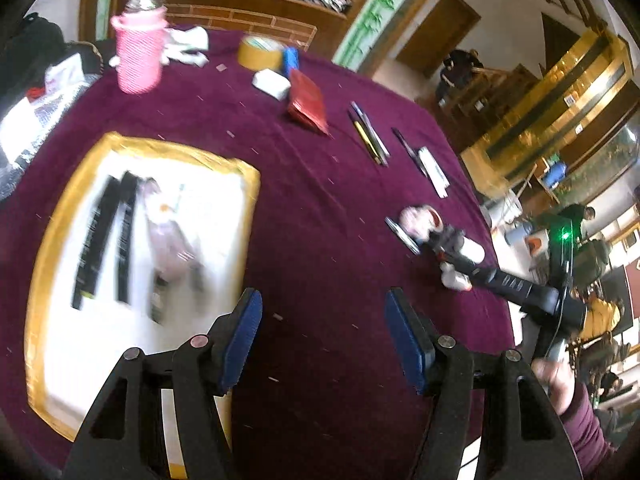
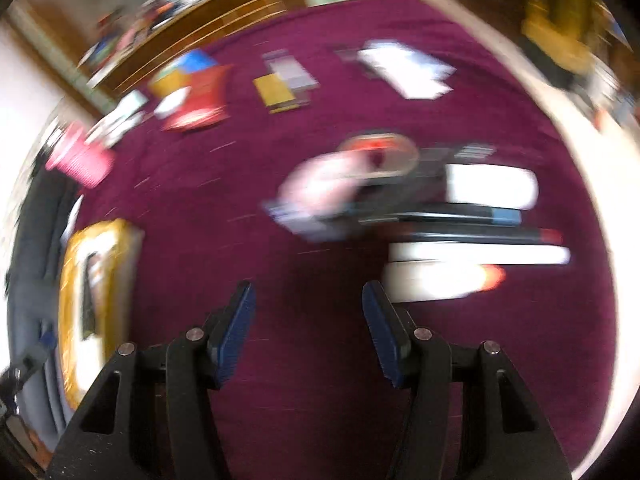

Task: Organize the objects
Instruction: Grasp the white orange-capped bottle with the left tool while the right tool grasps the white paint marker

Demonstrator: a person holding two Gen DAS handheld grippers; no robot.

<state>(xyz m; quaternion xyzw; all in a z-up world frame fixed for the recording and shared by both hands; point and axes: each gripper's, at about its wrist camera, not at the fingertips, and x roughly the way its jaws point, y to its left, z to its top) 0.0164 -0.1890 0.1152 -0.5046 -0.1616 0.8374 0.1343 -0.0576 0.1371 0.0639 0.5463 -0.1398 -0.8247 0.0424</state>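
My left gripper (image 1: 322,332) hangs wide apart and empty over the purple cloth (image 1: 320,240), beside the yellow-rimmed tray (image 1: 52,240) that already collects dark strips. My right gripper (image 2: 308,328), also wide, faces a blurred pile (image 2: 420,216) of loose items, probably next. Pens (image 1: 370,134) lie farther off.

Both wrist cams look down, sharing purple tablecloth (image 1: 320,220).
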